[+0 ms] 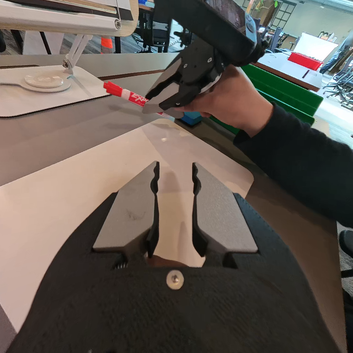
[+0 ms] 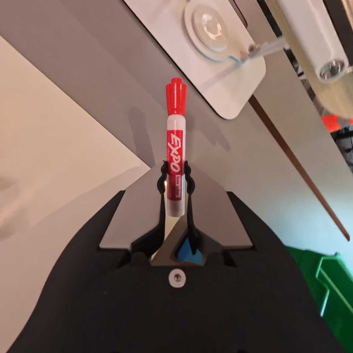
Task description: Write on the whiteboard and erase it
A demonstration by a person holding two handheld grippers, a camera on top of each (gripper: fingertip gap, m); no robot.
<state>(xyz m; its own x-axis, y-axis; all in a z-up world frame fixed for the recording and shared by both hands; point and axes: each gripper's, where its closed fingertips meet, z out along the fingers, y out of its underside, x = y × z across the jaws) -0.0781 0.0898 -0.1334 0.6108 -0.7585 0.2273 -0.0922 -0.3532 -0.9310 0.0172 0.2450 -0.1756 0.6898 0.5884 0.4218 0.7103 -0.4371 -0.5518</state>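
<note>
My right gripper (image 2: 176, 165) is shut on a red dry-erase marker (image 2: 175, 137). The marker's red cap is on and points away from me. In the left wrist view the same gripper (image 1: 162, 111) holds the marker (image 1: 124, 94) above the grey table, beyond the far corner of the whiteboard. The small white whiteboard (image 1: 76, 181) lies flat on the table and its surface shows no marks. It also fills the left of the right wrist view (image 2: 38, 152). My left gripper (image 1: 175, 166) is open and empty, low over the whiteboard near its far right corner.
A white stand with a round base (image 1: 45, 84) sits on a white mat at the back left; it also shows in the right wrist view (image 2: 210, 30). A green bin (image 1: 282, 91) and a blue block (image 1: 191, 118) lie off the table's right side. A dark-sleeved arm (image 1: 296, 152) reaches in from the right.
</note>
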